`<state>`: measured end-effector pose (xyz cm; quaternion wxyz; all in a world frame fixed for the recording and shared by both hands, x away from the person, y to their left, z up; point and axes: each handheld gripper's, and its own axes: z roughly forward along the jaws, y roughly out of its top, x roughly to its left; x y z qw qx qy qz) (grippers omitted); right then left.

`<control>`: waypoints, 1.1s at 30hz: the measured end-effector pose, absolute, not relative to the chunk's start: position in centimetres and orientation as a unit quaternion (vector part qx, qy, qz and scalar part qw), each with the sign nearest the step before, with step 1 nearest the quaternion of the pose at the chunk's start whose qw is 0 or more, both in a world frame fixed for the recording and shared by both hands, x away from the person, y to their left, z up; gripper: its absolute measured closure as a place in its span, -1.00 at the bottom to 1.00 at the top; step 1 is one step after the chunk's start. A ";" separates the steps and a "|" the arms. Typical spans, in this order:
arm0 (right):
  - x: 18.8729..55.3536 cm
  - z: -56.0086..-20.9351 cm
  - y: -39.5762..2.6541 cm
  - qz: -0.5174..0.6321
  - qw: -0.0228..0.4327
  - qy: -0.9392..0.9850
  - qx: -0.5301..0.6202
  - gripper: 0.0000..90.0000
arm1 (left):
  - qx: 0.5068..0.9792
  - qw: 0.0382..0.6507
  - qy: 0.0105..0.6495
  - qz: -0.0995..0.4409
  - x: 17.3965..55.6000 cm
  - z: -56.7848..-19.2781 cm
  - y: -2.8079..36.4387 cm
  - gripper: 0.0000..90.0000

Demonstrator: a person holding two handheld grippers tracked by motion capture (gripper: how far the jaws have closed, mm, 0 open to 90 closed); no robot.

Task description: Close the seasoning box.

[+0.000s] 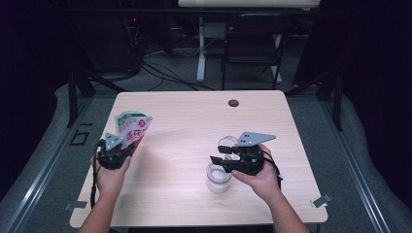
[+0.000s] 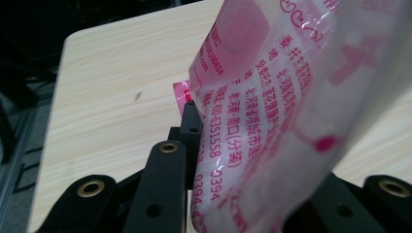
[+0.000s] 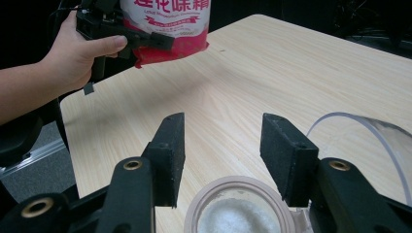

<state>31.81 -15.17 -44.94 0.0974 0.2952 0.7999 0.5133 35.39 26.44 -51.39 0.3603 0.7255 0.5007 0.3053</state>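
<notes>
Pouch (image 1: pixel 132 127) of white powder: clamped in the left tongs (image 1: pixel 116 149), held upright above the left side of the surface (image 1: pixel 184 121), well apart from the open jar (image 1: pixel 218 177). Jar: just below the right tongs (image 1: pixel 224 160) (jaws apart, nothing between them), the nearer hand; the clear lid (image 1: pixel 227 142) lies just behind it.

One counter (image 1: pixel 184 121) of pale wood. Two tools: left tool (image 1: pixel 112 154) and right tool (image 1: pixel 228 160), each in one of two hands. One pink-and-white printed pouch (image 1: pixel 131 128), clamped in the left tool. One open jar (image 1: pixel 217 178) of white granules, below the right tool. One clear round lid (image 1: pixel 227 142), just beyond the jar. One dark round plug (image 1: pixel 233 103) near the far edge. One folding chair (image 1: pixel 252 43) beyond.
</notes>
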 end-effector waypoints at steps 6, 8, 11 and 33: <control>31.8 -44.9 -15.2 0.516 0.098 0.798 0.296 0.14 | 0.706 0.357 0.531 0.303 35.0 -53.2 28.7 0.64; 31.8 -45.0 -15.2 0.516 0.098 0.797 0.297 0.13 | 0.706 0.350 0.538 0.300 35.1 -53.8 29.1 0.64; 31.8 -45.0 -15.2 0.518 0.097 0.797 0.297 0.13 | 0.695 0.348 0.553 0.300 35.2 -54.3 29.8 0.64; 32.0 -45.3 -15.2 0.516 0.094 0.797 0.301 0.10 | 0.698 0.332 0.564 0.290 35.8 -55.8 30.3 0.38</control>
